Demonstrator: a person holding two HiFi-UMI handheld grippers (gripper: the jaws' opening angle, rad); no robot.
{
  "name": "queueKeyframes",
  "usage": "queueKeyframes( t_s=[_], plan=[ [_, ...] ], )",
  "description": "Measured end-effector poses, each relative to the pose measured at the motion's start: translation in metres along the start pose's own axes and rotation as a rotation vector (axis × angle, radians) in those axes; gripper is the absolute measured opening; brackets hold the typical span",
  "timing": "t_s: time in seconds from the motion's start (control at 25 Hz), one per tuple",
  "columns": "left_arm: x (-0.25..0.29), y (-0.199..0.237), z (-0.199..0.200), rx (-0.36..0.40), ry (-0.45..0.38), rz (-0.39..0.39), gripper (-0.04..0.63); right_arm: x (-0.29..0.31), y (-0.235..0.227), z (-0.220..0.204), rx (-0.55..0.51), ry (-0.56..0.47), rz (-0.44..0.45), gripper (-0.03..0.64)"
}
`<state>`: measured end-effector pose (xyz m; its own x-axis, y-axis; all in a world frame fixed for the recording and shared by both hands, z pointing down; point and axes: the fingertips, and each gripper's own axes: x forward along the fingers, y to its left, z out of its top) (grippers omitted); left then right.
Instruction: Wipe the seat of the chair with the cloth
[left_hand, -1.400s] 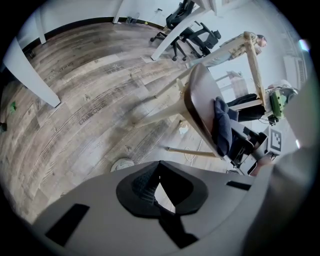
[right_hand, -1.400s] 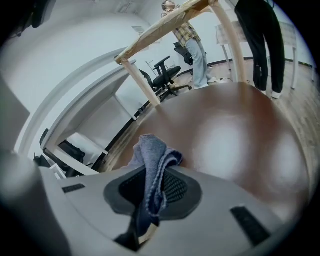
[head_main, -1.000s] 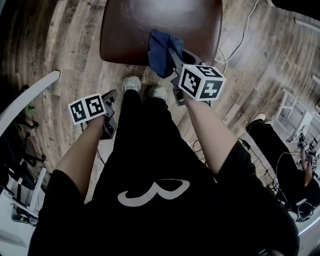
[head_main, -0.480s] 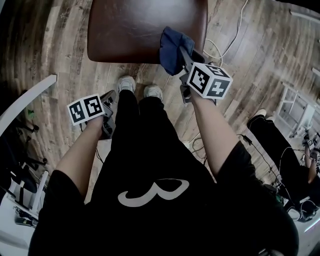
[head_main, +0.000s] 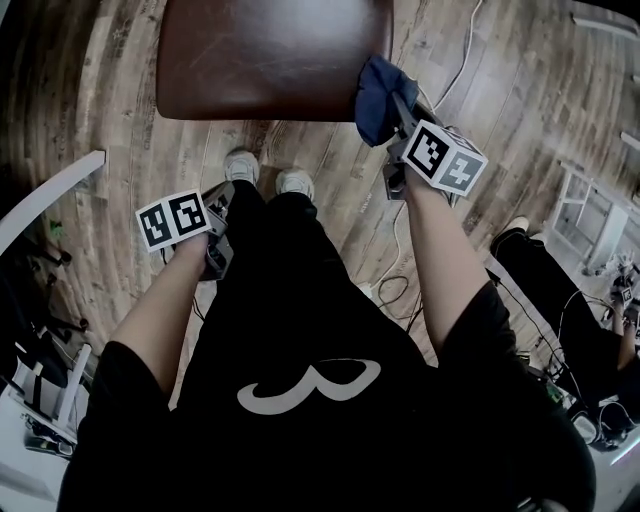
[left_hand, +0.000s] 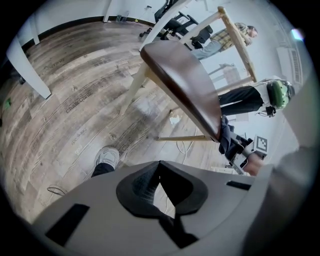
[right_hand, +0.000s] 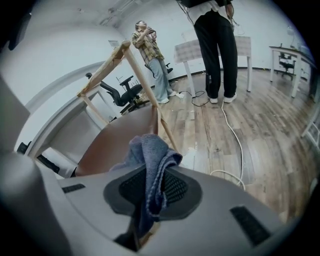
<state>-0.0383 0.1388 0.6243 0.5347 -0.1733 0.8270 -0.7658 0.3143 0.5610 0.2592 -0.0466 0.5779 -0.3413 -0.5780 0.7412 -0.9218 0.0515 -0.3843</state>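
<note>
We swept the blue cloth, clamped in right tongs, off the seat at its 4 o'clock corner, so the stroke is likely done; left tongs closed, empty.

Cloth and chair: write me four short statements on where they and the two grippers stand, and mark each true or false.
1. The right gripper has the blue cloth clamped between its jaws. True.
2. The cloth lies spread flat in the middle of the chair seat. False: it is bunched in the right gripper, at the seat's right-hand edge in the head view.
3. The left gripper grips a chair leg. False: it hangs beside the person's left leg, apart from the chair, jaws together with nothing between them.
4. The chair stands on a wooden floor. True.
</note>
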Motion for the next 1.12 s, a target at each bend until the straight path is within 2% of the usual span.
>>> queueKeyframes(
  t_s=[0.2,0.32,0.4,0.52,0.64,0.76,0.88,1.0,1.12],
  plan=[
    [-0.007,-0.026,-0.001,0.0,-0.043,-0.045,0.012,-0.011,0.004,0.018,0.042,-0.026,0.054,0.052],
    [-0.025,-0.059,0.008,0.013,-0.096,-0.116,0.012,-0.03,0.032,0.038,0.056,-0.065,0.157,0.052],
    [-0.043,-0.089,0.013,0.051,-0.125,-0.178,0.012,-0.05,0.056,0.048,0.031,-0.077,0.231,0.054],
    [-0.076,-0.137,0.02,0.159,-0.162,-0.269,0.012,-0.086,0.095,0.058,0.004,-0.092,0.349,0.054],
    [-0.116,-0.179,0.024,0.274,-0.201,-0.326,0.012,-0.13,0.137,0.063,-0.009,-0.102,0.463,0.054],
    [-0.159,-0.218,0.023,0.379,-0.245,-0.401,0.012,-0.176,0.172,0.069,-0.044,-0.123,0.547,0.054],
    [-0.207,-0.252,0.011,0.479,-0.273,-0.5,0.012,-0.229,0.2,0.072,-0.06,-0.157,0.61,0.054],
    [-0.259,-0.276,-0.003,0.553,-0.311,-0.562,0.012,-0.285,0.228,0.07,-0.095,-0.2,0.651,0.054],
    [-0.308,-0.298,-0.02,0.692,-0.35,-0.619,0.012,-0.337,0.253,0.067,-0.169,-0.281,0.678,0.054]
  ],
)
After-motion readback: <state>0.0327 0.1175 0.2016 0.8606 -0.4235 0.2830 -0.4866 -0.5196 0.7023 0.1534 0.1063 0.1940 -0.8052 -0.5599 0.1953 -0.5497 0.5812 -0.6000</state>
